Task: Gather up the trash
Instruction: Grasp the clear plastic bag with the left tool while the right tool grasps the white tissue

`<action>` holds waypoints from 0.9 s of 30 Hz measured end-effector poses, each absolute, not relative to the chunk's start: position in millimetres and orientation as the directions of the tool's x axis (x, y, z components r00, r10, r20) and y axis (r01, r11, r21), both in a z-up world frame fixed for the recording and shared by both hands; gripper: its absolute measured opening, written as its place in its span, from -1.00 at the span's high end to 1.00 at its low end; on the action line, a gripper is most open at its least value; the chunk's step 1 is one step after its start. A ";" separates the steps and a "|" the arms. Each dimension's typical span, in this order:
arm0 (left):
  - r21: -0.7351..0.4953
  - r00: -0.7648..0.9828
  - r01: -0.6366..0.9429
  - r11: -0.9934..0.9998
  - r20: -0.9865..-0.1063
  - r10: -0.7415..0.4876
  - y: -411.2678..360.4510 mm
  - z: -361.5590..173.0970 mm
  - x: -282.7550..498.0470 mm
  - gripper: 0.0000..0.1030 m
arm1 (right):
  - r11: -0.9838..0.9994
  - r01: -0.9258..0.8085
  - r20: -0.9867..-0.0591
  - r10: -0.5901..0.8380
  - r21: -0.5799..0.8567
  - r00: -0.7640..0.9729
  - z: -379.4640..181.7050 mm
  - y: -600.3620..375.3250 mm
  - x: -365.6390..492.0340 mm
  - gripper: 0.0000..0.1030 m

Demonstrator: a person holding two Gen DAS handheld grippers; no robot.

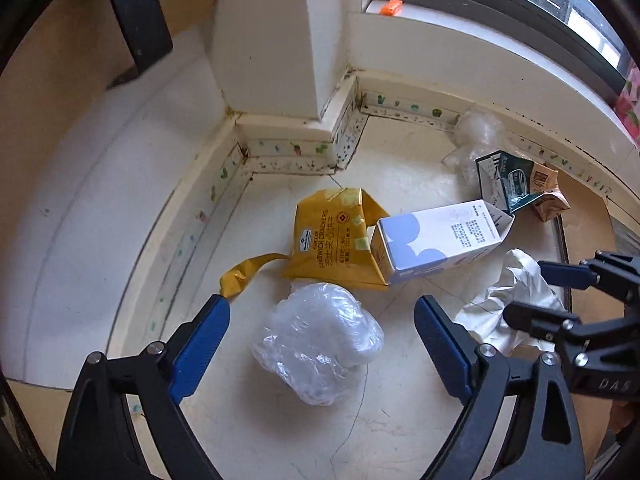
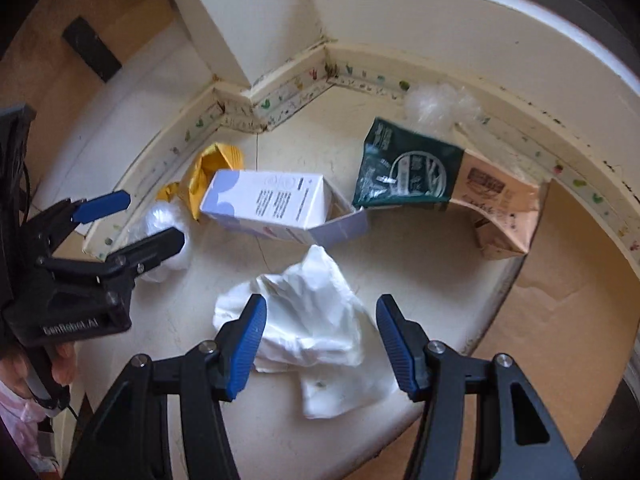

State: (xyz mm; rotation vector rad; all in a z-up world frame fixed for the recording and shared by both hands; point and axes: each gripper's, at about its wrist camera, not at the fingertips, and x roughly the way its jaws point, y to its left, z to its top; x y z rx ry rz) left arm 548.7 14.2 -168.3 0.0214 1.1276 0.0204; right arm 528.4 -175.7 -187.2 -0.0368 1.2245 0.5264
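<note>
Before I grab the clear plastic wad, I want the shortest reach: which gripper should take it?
Left. The left gripper is open with the clear plastic wad between its fingers. The right gripper is open over the white crumpled paper.

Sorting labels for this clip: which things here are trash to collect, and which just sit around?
Trash:
clear plastic wad
yellow cracker bag
white carton
white crumpled paper
green pouch
tan carton
far plastic wad

Lying about:
orange clip
</note>
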 end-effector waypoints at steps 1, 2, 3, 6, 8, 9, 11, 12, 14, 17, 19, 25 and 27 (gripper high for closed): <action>0.015 0.422 -0.009 1.000 -0.906 0.017 15.4 -171.5 549.6 -0.69 | 0.878 -0.406 -0.899 0.368 0.252 0.237 -188.7 -176.1 527.2 -0.11; -0.006 0.415 -0.010 1.000 -0.910 -0.001 16.9 -174.8 550.1 -0.64 | 0.877 -0.408 -0.896 0.371 0.252 0.244 -188.7 -177.0 525.5 -0.11; -0.021 0.407 -0.009 1.000 -0.913 -0.015 18.4 -176.4 550.5 -0.53 | 0.875 -0.412 -0.893 0.374 0.252 0.249 -188.7 -177.5 524.3 -0.11; -0.059 0.382 -0.010 0.998 -0.923 -0.050 19.6 -186.1 551.2 -0.24 | 0.870 -0.419 -0.893 0.382 0.260 0.238 -192.4 -178.7 523.9 -0.11; -0.068 0.385 -0.018 0.998 -0.921 -0.056 19.4 -188.3 549.3 -0.21 | 0.865 -0.422 -0.890 0.394 0.272 0.232 -194.5 -180.1 524.7 -0.12; -0.073 0.391 -0.020 0.997 -0.919 -0.060 19.8 -188.4 549.0 -0.17 | 0.861 -0.430 -0.888 0.396 0.270 0.234 -194.4 -179.8 524.3 -0.11; -0.090 0.395 -0.023 0.996 -0.916 -0.074 21.0 -187.6 548.3 -0.09 | 0.859 -0.441 -0.888 0.391 0.259 0.241 -194.2 -178.0 523.5 0.04; -0.097 0.397 -0.022 0.995 -0.915 -0.080 21.1 -187.6 548.4 -0.01 | 0.857 -0.450 -0.888 0.388 0.251 0.245 -193.4 -177.3 521.8 0.11; -0.093 0.402 -0.018 0.996 -0.913 -0.078 19.5 -186.5 547.1 0.07 | 0.855 -0.449 -0.885 0.396 0.259 0.244 -193.4 -176.6 521.6 0.57; -0.093 0.407 -0.017 0.996 -0.910 -0.078 17.9 -182.5 541.7 0.15 | 0.856 -0.426 -0.877 0.419 0.294 0.235 -193.1 -180.7 519.7 0.60; -0.095 0.410 -0.014 0.995 -0.909 -0.081 16.6 -179.7 537.0 0.19 | 0.863 -0.417 -0.877 0.410 0.285 0.248 -191.3 -180.3 514.3 0.62; -0.110 0.432 0.013 0.994 -0.896 -0.105 13.2 -155.1 507.1 0.20 | 0.876 -0.396 -0.867 0.405 0.276 0.291 -168.3 -180.7 485.0 0.72; -0.117 0.447 0.029 0.993 -0.887 -0.118 13.2 -139.8 489.5 0.20 | 0.876 -0.401 -0.861 0.405 0.268 0.307 -154.7 -179.5 468.2 0.72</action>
